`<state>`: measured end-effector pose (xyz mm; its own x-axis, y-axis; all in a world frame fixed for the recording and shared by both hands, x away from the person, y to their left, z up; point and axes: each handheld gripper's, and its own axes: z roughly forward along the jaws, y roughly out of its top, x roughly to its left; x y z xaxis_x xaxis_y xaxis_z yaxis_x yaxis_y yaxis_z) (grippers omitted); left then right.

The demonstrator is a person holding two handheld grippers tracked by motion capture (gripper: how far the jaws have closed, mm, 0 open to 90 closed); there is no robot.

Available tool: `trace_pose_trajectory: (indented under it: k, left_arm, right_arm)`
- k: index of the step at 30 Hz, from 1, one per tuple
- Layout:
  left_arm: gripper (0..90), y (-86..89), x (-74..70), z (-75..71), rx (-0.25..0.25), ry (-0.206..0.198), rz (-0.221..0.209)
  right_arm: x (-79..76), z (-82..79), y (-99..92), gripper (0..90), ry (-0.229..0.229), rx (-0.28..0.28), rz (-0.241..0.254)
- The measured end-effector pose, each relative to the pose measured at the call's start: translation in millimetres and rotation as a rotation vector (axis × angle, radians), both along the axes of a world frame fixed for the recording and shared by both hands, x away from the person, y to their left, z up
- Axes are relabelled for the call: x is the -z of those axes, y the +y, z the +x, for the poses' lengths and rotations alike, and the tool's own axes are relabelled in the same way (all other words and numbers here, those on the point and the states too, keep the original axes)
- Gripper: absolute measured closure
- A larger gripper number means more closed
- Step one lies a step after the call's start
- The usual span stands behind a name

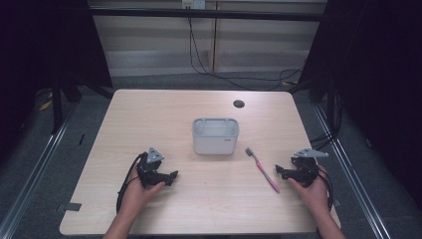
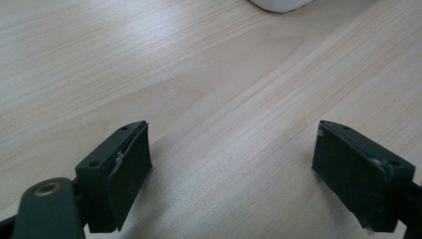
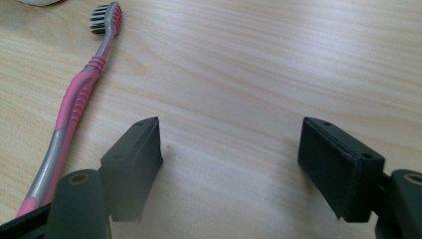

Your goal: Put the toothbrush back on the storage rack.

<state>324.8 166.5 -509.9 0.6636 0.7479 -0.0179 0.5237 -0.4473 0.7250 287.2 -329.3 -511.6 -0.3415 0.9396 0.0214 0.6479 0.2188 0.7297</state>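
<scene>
High view: at the left of the light wooden table (image 1: 149, 114), the person's left hand (image 1: 135, 195) holds the left gripper (image 1: 172, 175) low over the board, its jaws pointing toward the table's middle and its cable looping back along the wrist. In the left gripper view, that gripper (image 2: 231, 164) has its jaws spread wide with nothing but bare wood between them; the rounded bottom edge of the white container (image 2: 281, 5) just clips the top of that picture, well ahead of the fingertips. In the high view the grey-white, open-topped container (image 1: 215, 136) stands near the table's centre, between the two grippers and farther from the person. Just to its right lies a pink and grey toothbrush (image 1: 262, 170), flat on the table, bristle end toward the container and handle slanting toward the person's right. At the right, the right hand (image 1: 312, 194) holds the right gripper (image 1: 278, 172) with its jaws pointing left, close to the toothbrush handle but apart from it. In the right gripper view, this gripper (image 3: 230, 154) is also wide open on bare wood, and the toothbrush (image 3: 74, 107) lies outside the jaws, beside the left-hand finger (image 3: 134, 164) in that picture, bristles at the far end.
</scene>
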Motion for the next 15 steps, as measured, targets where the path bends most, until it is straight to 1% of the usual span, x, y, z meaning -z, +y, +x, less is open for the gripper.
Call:
trace_pose_trajectory:
  k: [3, 9, 11, 15]
  left_arm:
    - [14.9, 0.0, 0.0, 0.0, 0.0, 0.0, 0.0]
    - [14.8, 0.1, -0.2, 0.0, 0.002, 0.004, -0.001]
    - [14.7, 0.2, -0.2, 0.1, 0.003, 0.003, -0.001]
    - [14.7, 0.2, -0.2, 0.1, 0.003, 0.003, -0.001]
  right_arm:
    - [0.1, 0.9, 0.8, 23.5, 0.0, -0.002, -0.004]
    - [0.3, 3.6, 5.5, 19.9, 0.007, 0.018, -0.004]
    - [-1.7, 5.5, 7.6, 19.8, 0.03, 0.025, -0.013]
    - [-6.5, 9.0, 10.7, 21.2, 0.079, 0.019, -0.034]
